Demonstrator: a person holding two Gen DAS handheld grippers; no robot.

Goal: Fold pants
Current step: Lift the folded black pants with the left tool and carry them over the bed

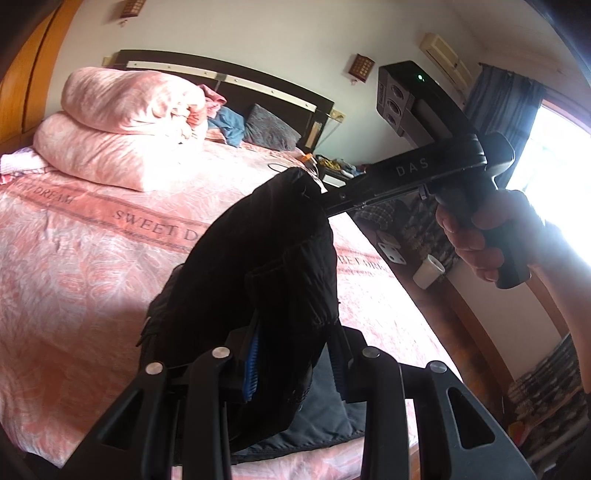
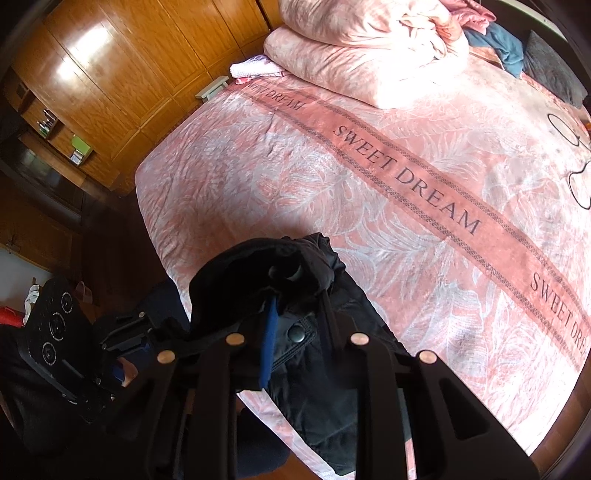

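Black tool (image 1: 295, 365) — blue pads (image 1: 252, 365)

A wide bed (image 2: 369, 192) with a pink leaf-patterned cover printed "SWEET DREAM" fills the room. A folded pink duvet (image 1: 122, 125) is piled near the dark headboard (image 1: 229, 79). Glossy wooden wardrobe doors (image 2: 122, 70) line one side above a dark floor (image 2: 110, 251). A bright window (image 1: 554, 155) with a blue curtain (image 1: 498, 96) floods the white wall (image 1: 258, 33) with daylight.
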